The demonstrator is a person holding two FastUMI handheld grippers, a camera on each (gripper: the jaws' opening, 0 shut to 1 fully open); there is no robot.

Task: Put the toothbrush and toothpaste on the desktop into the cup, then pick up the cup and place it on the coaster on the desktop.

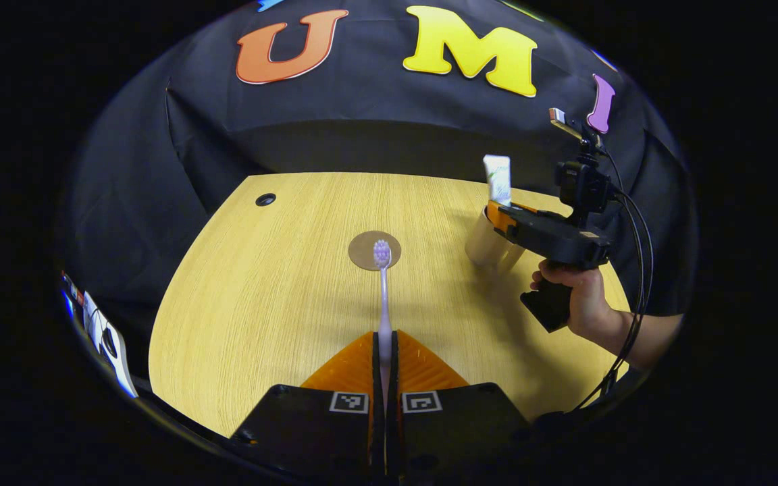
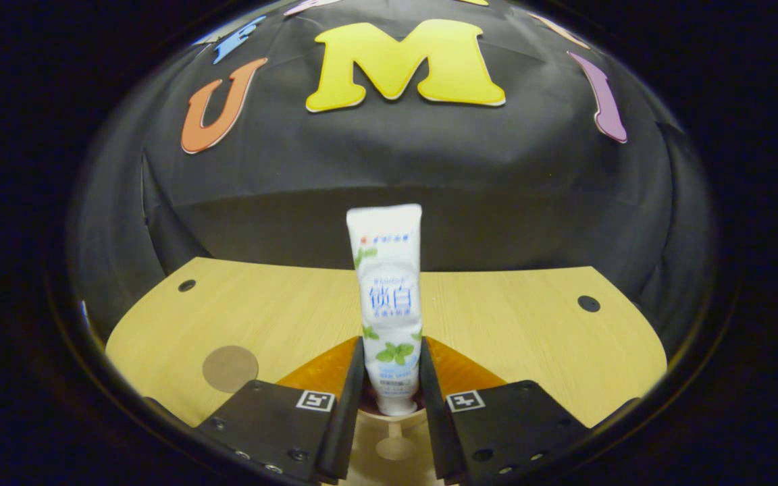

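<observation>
Holding the toothpaste tube [image 2: 389, 304] cap-down over the cup [image 1: 487, 243], your right gripper [image 2: 392, 378] fingers clamp it; lower straight, then release. Left gripper [image 1: 384, 351] grips the toothbrush [image 1: 383, 290] above the tabletop [image 1: 261, 304].

Left gripper [image 1: 385, 347]: fingers nearly closed, both pressing on the thin white handle of the toothbrush with pale purple bristles [image 1: 383, 297], which sticks straight out ahead of the tips, held level above the desk surface

Right gripper [image 2: 392, 378]: fingers part-way closed, one on each side of the white toothpaste tube with green leaf print [image 2: 389, 304], gripping it low on the body; tube stands upright, cap end down. In the left gripper view the right gripper [image 1: 500, 212] sits off to the right, carried level by a bare hand [image 1: 581, 297] wrapped around its dark pistol grip, forearm reaching in from the lower right
</observation>
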